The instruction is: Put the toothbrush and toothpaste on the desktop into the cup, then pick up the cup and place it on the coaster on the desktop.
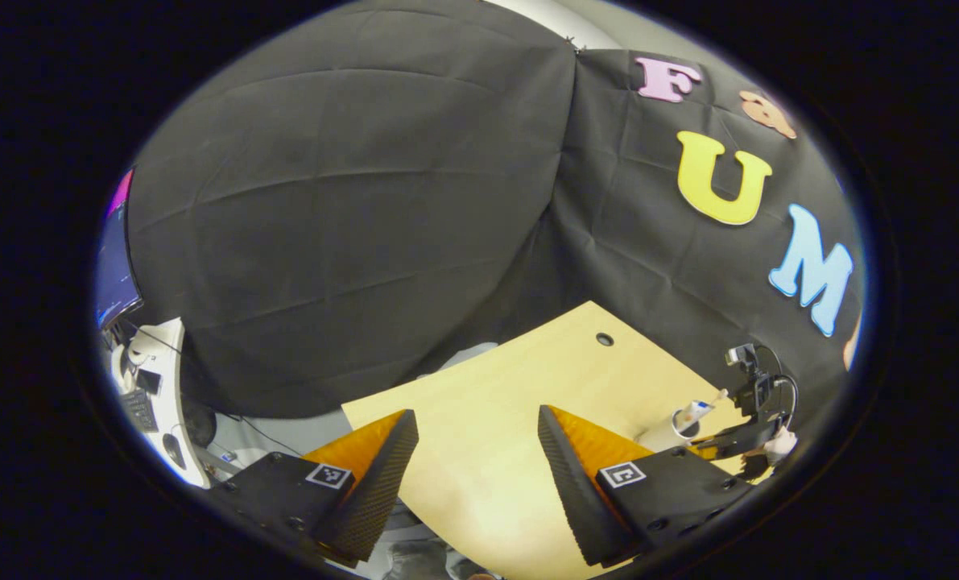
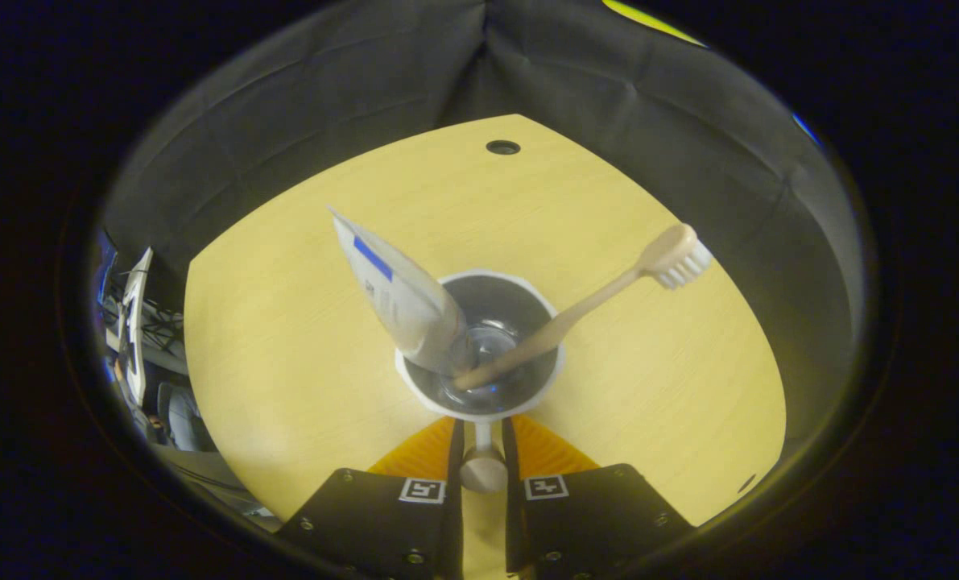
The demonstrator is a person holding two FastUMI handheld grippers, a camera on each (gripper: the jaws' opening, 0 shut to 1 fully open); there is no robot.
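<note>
A white cup stands in the middle of the right gripper view, seen from above. Leaning out of it are a white toothpaste tube to the left and a beige toothbrush with its bristles up to the right. My right gripper is shut on the cup's handle. I cannot tell whether the cup rests on the desk or hangs just above it. In the left gripper view my left gripper is open over the desk's near edge, and the cup and right gripper sit far right.
The light wooden desk has a cable hole near its far edge, also seen in the left gripper view as the hole. Black cloth walls close the back. A monitor and a white side table stand far left.
</note>
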